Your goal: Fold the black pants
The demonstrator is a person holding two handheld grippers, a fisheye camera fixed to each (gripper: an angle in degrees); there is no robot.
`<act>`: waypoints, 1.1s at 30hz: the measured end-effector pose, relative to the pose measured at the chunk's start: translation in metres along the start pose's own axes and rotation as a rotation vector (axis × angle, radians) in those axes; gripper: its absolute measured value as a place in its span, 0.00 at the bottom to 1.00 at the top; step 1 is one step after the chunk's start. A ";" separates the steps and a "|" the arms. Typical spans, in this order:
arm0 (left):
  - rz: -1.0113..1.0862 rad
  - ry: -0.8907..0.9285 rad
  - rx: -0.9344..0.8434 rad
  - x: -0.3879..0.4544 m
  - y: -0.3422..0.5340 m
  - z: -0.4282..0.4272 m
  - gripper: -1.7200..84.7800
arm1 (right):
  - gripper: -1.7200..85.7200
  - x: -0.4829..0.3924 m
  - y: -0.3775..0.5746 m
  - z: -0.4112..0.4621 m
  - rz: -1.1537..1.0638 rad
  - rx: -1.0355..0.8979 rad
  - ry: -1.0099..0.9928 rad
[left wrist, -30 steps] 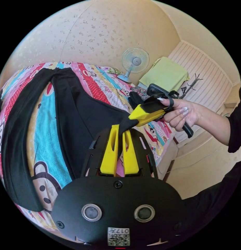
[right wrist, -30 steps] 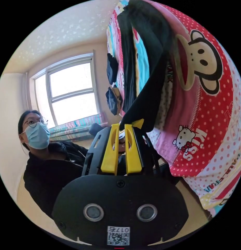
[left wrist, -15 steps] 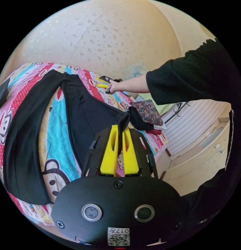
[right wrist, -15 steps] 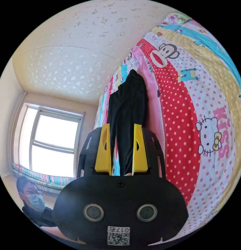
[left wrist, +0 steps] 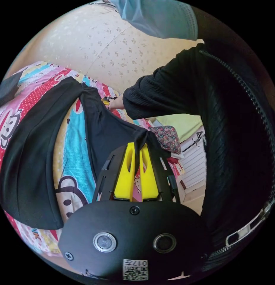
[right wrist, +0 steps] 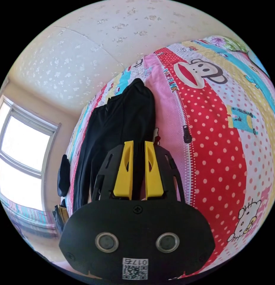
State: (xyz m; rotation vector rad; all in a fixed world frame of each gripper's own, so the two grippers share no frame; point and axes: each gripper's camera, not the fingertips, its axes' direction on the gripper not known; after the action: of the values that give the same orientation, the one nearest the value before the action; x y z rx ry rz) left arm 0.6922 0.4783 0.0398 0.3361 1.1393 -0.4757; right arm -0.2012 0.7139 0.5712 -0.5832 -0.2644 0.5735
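The black pants lie spread over a colourful cartoon bedsheet. My left gripper is shut on a corner of the pants at the near edge of the bed. A person's black sleeve reaches across the bed, and the right gripper sits small at the far part of the pants. In the right gripper view the pants run away from the camera. The right gripper has its jaws drawn close, with a ribbed black edge of the pants pressed between them.
A floral cloth on a dark pile lies at the bed's edge beyond my left gripper. The person's black jacket is close on the right. Dark clothing sits at the bed's far side near a window. The patterned sheet stretches bare beside the pants.
The right gripper let go of the corner beside my left gripper, swung across the bed with jaws open, and has now closed on the far pants edge. The left grip has not changed.
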 end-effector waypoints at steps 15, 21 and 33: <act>-0.052 0.058 -0.018 -0.066 0.066 0.041 0.02 | 0.06 -0.082 0.021 -0.009 0.006 0.026 0.254; -0.053 0.033 -0.011 -0.078 0.098 0.047 0.02 | 0.05 -0.146 0.010 -0.035 -0.130 0.086 0.169; -0.568 0.123 0.331 -0.189 0.248 -0.013 0.02 | 0.05 -0.444 -0.014 0.059 -0.472 -0.100 0.310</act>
State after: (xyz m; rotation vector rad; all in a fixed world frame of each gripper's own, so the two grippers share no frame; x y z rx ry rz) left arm 0.7477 0.7319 0.2129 0.3281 1.2741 -1.1644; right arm -0.5791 0.4743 0.5932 -0.6699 -0.1290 0.0109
